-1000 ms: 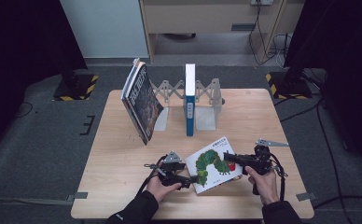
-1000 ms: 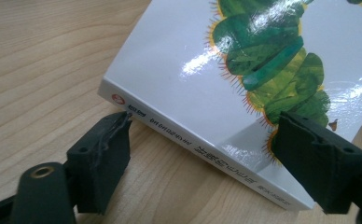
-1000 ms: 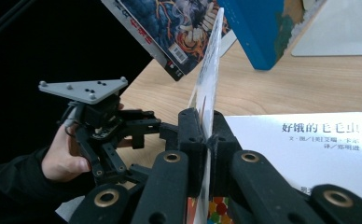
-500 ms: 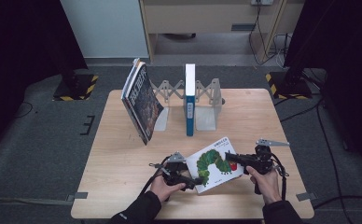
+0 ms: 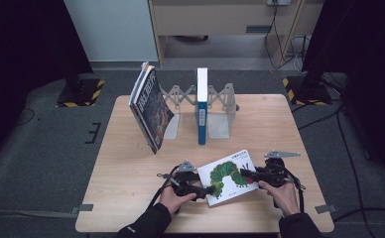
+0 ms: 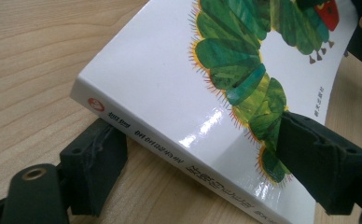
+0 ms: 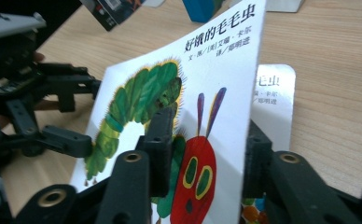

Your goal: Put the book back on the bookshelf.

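I am holding the caterpillar book (image 5: 228, 175) near the tabletop's (image 5: 131, 163) front edge: left gripper (image 6: 202, 172) clamping its spine corner, right gripper (image 7: 207, 154) loosening around the lifted cover. Glossy, stiff board, likely slippery; I judge the spine safest.

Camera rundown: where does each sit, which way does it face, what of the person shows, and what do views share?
High view: above the near edge, looking forward and down at the table; both forearms and tools show.
Left gripper view: on the left tool, looking along its jaws, which straddle the book's spine.
Right gripper view: on the right tool, its jaws around the front cover's edge.
All three share the book.
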The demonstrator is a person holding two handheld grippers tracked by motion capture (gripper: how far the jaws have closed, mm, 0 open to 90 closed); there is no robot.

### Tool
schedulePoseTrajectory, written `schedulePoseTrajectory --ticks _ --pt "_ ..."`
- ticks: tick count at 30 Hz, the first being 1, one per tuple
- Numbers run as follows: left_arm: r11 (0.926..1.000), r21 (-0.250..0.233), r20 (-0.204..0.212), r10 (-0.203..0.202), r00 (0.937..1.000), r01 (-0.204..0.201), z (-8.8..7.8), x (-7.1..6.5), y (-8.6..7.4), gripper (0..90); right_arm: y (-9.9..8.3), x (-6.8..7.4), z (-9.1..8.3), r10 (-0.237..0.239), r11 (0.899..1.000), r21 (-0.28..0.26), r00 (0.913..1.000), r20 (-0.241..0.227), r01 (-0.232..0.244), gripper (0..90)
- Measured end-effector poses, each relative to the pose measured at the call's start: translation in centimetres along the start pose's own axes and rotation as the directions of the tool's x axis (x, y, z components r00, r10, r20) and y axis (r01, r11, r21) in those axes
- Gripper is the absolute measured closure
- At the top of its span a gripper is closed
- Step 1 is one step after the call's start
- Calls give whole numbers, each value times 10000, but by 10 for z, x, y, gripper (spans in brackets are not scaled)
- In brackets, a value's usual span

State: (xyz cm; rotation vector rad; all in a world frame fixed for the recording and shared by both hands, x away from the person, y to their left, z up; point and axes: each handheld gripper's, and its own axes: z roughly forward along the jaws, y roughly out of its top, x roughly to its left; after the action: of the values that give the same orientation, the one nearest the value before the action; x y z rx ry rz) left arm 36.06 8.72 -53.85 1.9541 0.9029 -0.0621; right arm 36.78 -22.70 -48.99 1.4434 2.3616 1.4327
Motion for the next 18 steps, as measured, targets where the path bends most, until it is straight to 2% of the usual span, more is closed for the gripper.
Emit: schedulePoseTrajectory --ticks 3,6,13,17,18 --pt "10000 -6 -7 -23 10000 23 0 0 0 163 -3 1 6 -374 9991 234 9984 427 365 564" --pt "10000 -16 9 -51 10000 51 0 1 0 163 -4 0 9 -323 9988 375 9981 519 304 558" --pt "10000 -33 42 -40 10000 40 0 1 0 162 -8 4 19 -250 9971 729 9992 315 227 545" --pt "9999 -60 62 -114 9999 115 0 1 -1 199 -7 10 25 -406 9969 682 9992 37 403 537" --pt "9998 -92 79 -166 9998 167 0 1 -1 204 -7 11 25 -484 9961 739 9987 128 473 531"
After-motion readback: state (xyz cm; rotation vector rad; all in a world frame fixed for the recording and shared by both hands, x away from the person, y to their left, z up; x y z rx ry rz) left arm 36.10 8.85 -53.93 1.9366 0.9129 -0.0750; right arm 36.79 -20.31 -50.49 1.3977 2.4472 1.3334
